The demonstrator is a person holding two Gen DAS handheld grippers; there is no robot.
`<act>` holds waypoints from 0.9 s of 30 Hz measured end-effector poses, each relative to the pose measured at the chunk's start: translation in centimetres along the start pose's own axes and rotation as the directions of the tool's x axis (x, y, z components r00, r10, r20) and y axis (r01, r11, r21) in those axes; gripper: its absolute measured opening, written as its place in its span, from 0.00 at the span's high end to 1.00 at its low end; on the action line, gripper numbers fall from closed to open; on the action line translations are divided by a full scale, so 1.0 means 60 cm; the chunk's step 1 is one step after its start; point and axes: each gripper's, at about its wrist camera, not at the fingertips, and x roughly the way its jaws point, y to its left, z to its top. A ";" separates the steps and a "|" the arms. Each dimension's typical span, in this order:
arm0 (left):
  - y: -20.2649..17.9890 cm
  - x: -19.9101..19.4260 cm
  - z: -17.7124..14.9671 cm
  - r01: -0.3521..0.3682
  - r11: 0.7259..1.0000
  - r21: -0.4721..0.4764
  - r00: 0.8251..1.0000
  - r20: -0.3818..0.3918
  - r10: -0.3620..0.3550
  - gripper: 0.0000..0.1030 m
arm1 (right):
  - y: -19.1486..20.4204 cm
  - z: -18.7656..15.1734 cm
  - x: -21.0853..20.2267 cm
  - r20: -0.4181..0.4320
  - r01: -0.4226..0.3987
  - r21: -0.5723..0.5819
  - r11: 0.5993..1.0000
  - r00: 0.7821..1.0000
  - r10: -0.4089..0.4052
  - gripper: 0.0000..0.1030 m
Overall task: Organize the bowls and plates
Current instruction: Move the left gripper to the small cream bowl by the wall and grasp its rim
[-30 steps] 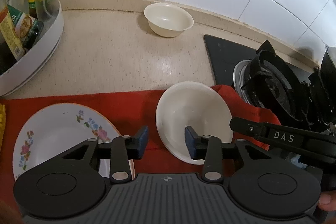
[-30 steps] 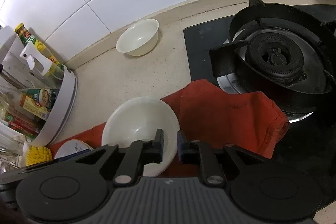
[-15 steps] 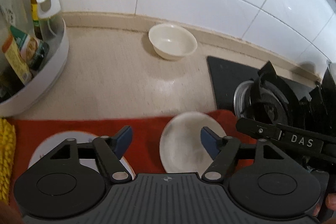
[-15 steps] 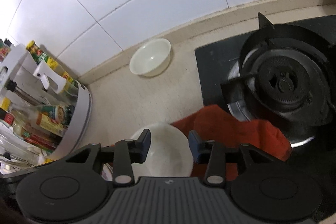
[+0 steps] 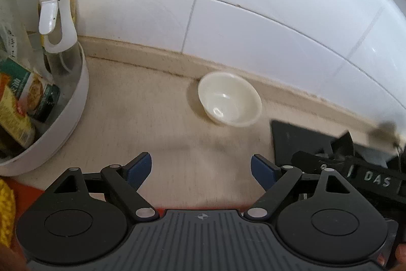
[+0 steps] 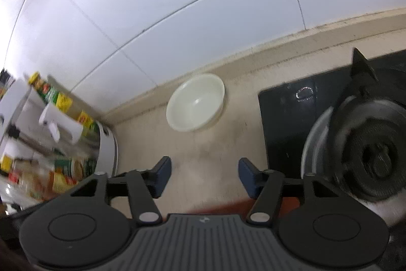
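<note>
Left gripper (image 5: 201,169) fingers spread wide, holding nothing, right gripper (image 6: 204,175) fingers spread, holding nothing, small cream round bowl (image 5: 229,98) (image 6: 195,102) upright on speckled beige worktop (image 5: 152,123) mid-frame near white tiled wall (image 5: 253,17), black gas stove (image 6: 355,133) right

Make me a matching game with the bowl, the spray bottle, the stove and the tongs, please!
Things:
1. bowl
2. spray bottle
3. stove
4. left tongs

Descriptions:
A. black, on the right side of the counter
B. wide open, holding nothing
C. cream-white, empty, near the wall
D. standing in the round white rack on the left

Pairs: 1-C, 2-D, 3-A, 4-B
</note>
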 end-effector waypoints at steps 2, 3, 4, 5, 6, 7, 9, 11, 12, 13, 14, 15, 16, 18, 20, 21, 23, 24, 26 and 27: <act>0.004 0.013 0.010 -0.003 1.000 -0.017 1.000 0.023 0.003 0.13 | -0.002 0.017 0.016 0.006 -0.006 0.012 1.000 1.000 0.006 0.45; 0.007 0.021 0.015 -0.004 1.000 -0.027 0.999 0.036 0.004 0.13 | -0.004 0.025 0.025 0.009 -0.009 0.020 1.000 1.000 0.008 0.45; 0.008 0.028 0.019 -0.004 0.999 -0.036 0.999 0.044 0.005 0.13 | -0.006 0.032 0.034 0.011 -0.012 0.032 0.999 1.000 0.012 0.45; 0.010 0.035 0.023 -0.001 0.999 -0.046 0.999 0.052 0.004 0.13 | -0.009 0.038 0.043 0.012 -0.015 0.046 0.999 1.000 0.014 0.45; 0.011 0.043 0.026 0.004 0.998 -0.055 0.998 0.062 0.000 0.13 | -0.013 0.044 0.053 0.012 -0.016 0.062 0.998 1.000 0.015 0.45; 0.012 0.052 0.030 0.008 0.998 -0.062 0.998 0.068 -0.003 0.14 | -0.016 0.049 0.062 0.012 -0.017 0.075 0.997 1.000 0.016 0.45; 0.014 0.071 0.037 0.014 0.997 -0.071 0.997 0.078 -0.008 0.17 | -0.022 0.058 0.079 0.015 -0.015 0.095 0.995 1.000 0.014 0.45; 0.017 0.091 0.043 0.018 0.997 -0.079 0.996 0.089 -0.011 0.23 | -0.025 0.065 0.096 0.019 -0.010 0.107 0.994 1.000 0.008 0.45; 0.019 0.100 0.046 0.022 0.996 -0.085 0.996 0.090 -0.015 0.25 | -0.028 0.068 0.105 0.019 -0.009 0.115 0.993 1.000 0.007 0.45; 0.022 0.109 0.049 0.027 0.995 -0.095 0.996 0.093 -0.018 0.30 | -0.028 0.071 0.115 0.020 -0.010 0.125 0.992 1.000 0.007 0.47; 0.024 0.117 0.052 0.032 0.994 -0.106 0.995 0.095 -0.022 0.35 | -0.032 0.073 0.123 0.021 -0.012 0.135 0.991 1.000 0.009 0.49; 0.027 0.126 0.054 0.038 0.993 -0.116 0.995 0.093 -0.027 0.38 | -0.035 0.075 0.132 0.018 -0.014 0.146 0.989 1.000 0.012 0.53; 0.029 0.136 0.055 0.048 0.991 -0.125 0.995 0.090 -0.037 0.41 | -0.037 0.075 0.140 0.015 -0.014 0.160 0.987 1.000 0.012 0.56; 0.032 0.153 0.057 0.058 0.989 -0.135 0.995 0.088 -0.046 0.46 | -0.042 0.076 0.158 0.001 -0.016 0.184 0.983 1.000 0.016 0.61; 0.032 0.169 0.059 0.054 0.990 -0.127 0.995 0.090 -0.043 0.52 | -0.044 0.076 0.173 -0.006 -0.014 0.193 0.981 1.000 0.015 0.67; 0.032 0.177 0.060 0.053 0.991 -0.126 0.995 0.089 -0.042 0.53 | -0.044 0.077 0.179 -0.006 -0.009 0.194 0.981 1.000 0.010 0.69; 0.034 0.190 0.059 0.057 0.989 -0.134 0.996 0.080 -0.046 0.62 | -0.047 0.076 0.188 -0.009 -0.001 0.201 0.979 1.000 0.002 0.74; 0.036 0.196 0.058 0.060 0.989 -0.136 0.996 0.075 -0.050 0.64 | -0.050 0.076 0.192 -0.012 0.001 0.208 0.978 1.000 0.002 0.77; 0.036 0.203 0.056 0.067 0.989 -0.135 0.995 0.077 -0.057 0.67 | -0.055 0.076 0.198 -0.015 0.000 0.221 0.975 1.000 0.003 0.80; 0.035 0.205 0.057 0.070 0.989 -0.132 0.995 0.079 -0.060 0.68 | -0.056 0.077 0.200 -0.013 0.000 0.231 0.973 1.000 0.003 0.81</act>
